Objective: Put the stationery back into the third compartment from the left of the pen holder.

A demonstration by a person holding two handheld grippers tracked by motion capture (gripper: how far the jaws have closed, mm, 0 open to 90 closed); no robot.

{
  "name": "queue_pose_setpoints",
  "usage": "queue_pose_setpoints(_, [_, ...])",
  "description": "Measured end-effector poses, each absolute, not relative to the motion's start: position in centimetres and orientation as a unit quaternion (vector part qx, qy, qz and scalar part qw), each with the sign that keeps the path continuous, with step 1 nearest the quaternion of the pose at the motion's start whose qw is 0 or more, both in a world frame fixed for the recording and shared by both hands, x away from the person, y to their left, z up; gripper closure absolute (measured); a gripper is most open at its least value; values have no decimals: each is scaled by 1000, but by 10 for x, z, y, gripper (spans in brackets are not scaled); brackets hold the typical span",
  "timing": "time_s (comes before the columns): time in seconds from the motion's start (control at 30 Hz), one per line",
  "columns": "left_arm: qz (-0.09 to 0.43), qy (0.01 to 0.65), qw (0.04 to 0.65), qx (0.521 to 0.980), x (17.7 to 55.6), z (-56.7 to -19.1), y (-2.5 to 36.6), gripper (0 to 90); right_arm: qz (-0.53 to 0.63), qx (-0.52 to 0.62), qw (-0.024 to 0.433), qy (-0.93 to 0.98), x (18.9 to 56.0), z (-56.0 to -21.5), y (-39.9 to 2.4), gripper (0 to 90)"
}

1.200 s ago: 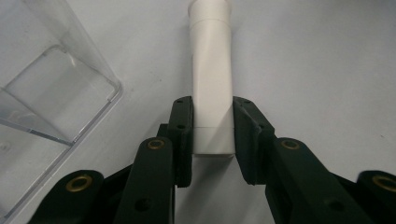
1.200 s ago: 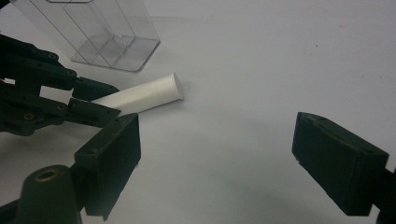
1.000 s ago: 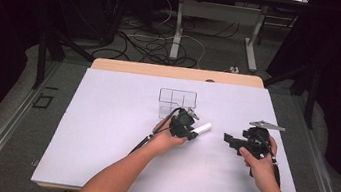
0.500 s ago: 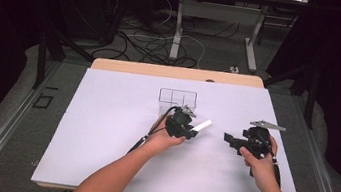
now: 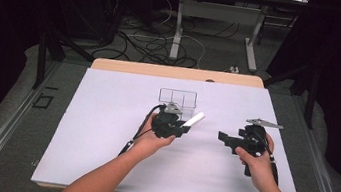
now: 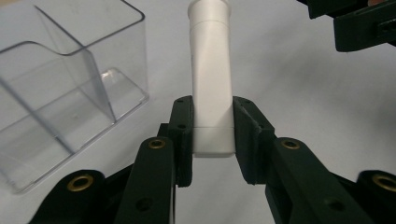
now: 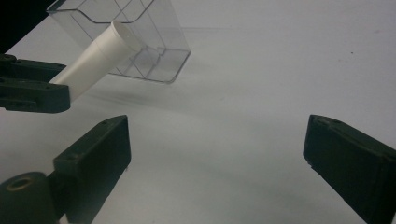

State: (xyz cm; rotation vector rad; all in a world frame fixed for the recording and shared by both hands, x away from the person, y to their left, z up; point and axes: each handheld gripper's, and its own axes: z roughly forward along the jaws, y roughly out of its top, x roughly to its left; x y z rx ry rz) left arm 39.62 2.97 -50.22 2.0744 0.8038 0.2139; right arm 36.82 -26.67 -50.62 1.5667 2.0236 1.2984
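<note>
A white tube with a round cap hangs above the white table sheet, and my left gripper is shut on it. In the left gripper view the jaws of my left gripper press on the flat end of the tube, whose cap points away. A clear divided box stands just beyond it. My right gripper points left toward the tube. Its jaws have just been opening, and my right gripper holds nothing. The tube is tilted in front of the box.
The box is to the left of the tube in the left gripper view, its compartments empty. A wooden table edge runs behind the sheet. Beyond it the floor has cables and desk legs.
My left gripper has lifted the tube and moved it a little left, toward the box. The right hand has kept its place.
</note>
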Motion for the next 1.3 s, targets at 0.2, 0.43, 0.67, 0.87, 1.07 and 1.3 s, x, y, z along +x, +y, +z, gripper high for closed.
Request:
queue_pose_setpoints(0.2, [95, 343, 464, 811, 388, -492, 53, 711, 448, 537, 130, 703, 368, -500, -253, 0])
queue_pose_setpoints(0.43, [105, 370, 490, 782, 380, -483, 79, 711, 447, 527, 124, 712, 370, -492, -234, 41])
queue_pose_setpoints(0.67, [112, 394, 513, 754, 375, -478, 98, 711, 467, 525, 123, 701, 373, -484, -212, 144])
queue_pose_setpoints(0.87, [110, 417, 528, 732, 375, -479, 107, 711, 471, 514, 127, 706, 380, -480, -192, 150])
queue_pose_setpoints(1.07, [111, 426, 530, 725, 376, -483, 112, 711, 495, 528, 90, 684, 390, -477, -179, 163])
queue_pose_setpoints(1.3, [98, 437, 540, 713, 378, -487, 113, 711, 535, 546, 23, 644, 397, -475, -167, 200])
